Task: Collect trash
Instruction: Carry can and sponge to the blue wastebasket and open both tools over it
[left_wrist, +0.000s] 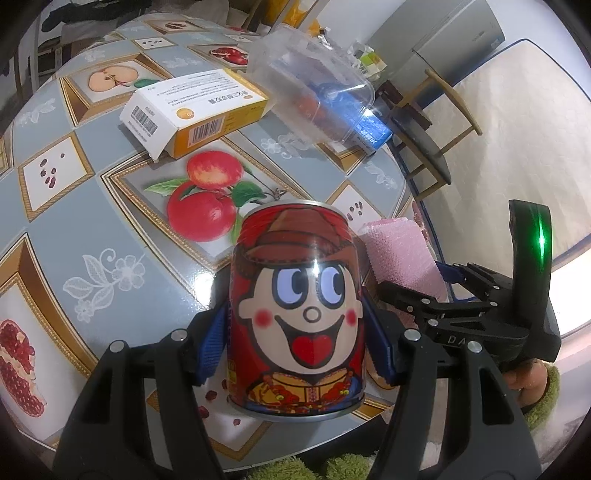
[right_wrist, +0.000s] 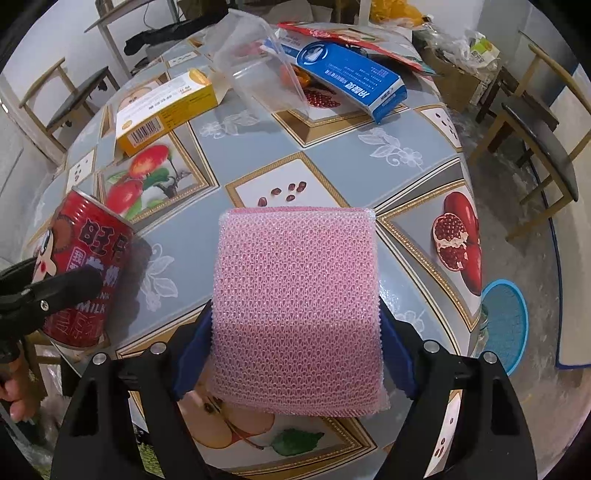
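Note:
My left gripper (left_wrist: 295, 332) is shut on a red milk can with a cartoon face (left_wrist: 297, 306), held upright just above the table's near edge. The can also shows in the right wrist view (right_wrist: 85, 273) at the left, with the left gripper's finger across it. My right gripper (right_wrist: 295, 325) is shut on a pink foam net sleeve (right_wrist: 295, 310), held over the table. The sleeve shows in the left wrist view (left_wrist: 399, 254) just right of the can. On the table lie a yellow-and-white carton (left_wrist: 195, 110), a clear plastic tub (left_wrist: 310, 81) and a blue box (right_wrist: 351, 81).
The table wears a grey fruit-patterned cloth (right_wrist: 369, 162). Wooden chairs stand to the right (right_wrist: 535, 147) and far left (right_wrist: 70, 99). A blue round basket (right_wrist: 506, 325) sits on the floor at the right. Red wrappers (right_wrist: 351, 37) and bags lie at the table's far side.

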